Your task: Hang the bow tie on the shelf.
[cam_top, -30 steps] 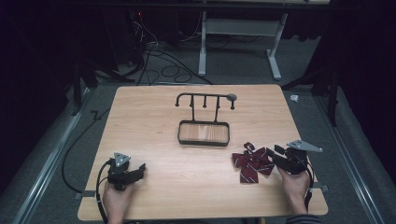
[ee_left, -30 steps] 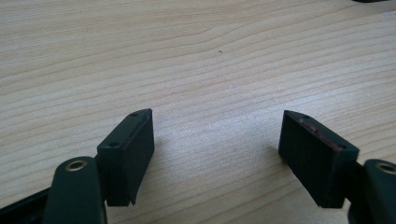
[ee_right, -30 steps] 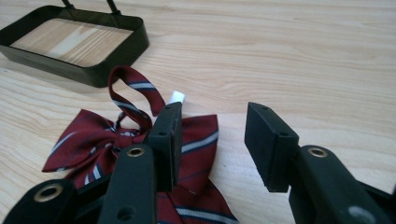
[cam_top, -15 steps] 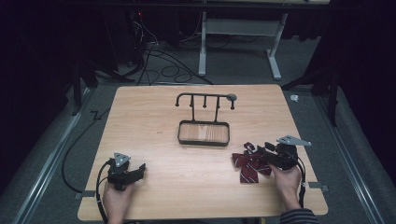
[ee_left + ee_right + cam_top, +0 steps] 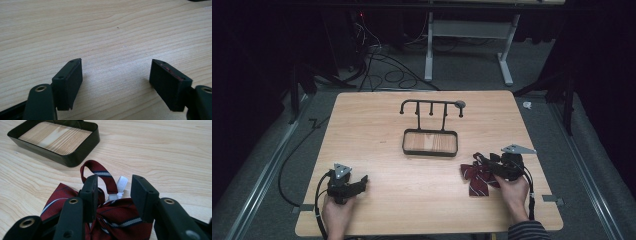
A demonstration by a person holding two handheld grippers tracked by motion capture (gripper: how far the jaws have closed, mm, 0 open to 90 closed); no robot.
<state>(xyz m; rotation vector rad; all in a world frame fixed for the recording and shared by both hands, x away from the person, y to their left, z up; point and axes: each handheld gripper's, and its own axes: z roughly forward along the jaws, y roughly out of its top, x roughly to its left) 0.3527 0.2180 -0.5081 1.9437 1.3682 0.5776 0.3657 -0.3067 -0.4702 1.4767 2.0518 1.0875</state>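
A dark red striped bow tie (image 5: 473,176) lies on the wooden table (image 5: 412,200) at the front right. My right gripper (image 5: 485,165) is right over it, pointing left. In the right gripper view the bow tie (image 5: 120,221) lies under the jaws, and its red loop (image 5: 100,171) and white elastic band (image 5: 121,182) rise in the gap of my right gripper (image 5: 113,187), which stands partly open. My left gripper (image 5: 362,181) rests at the front left, and in its own view my left gripper (image 5: 116,77) is wide open over bare wood.
A black hook stand (image 5: 430,106) with a wood-floored tray base (image 5: 430,151) stands mid-table, left of and beyond the bow tie; its rim (image 5: 75,157) is close ahead in the right gripper view. Cables and a desk frame (image 5: 467,45) lie on the floor beyond.
My right gripper has moved left, from beside the bow tie to over its middle. The left gripper has stayed where it was.
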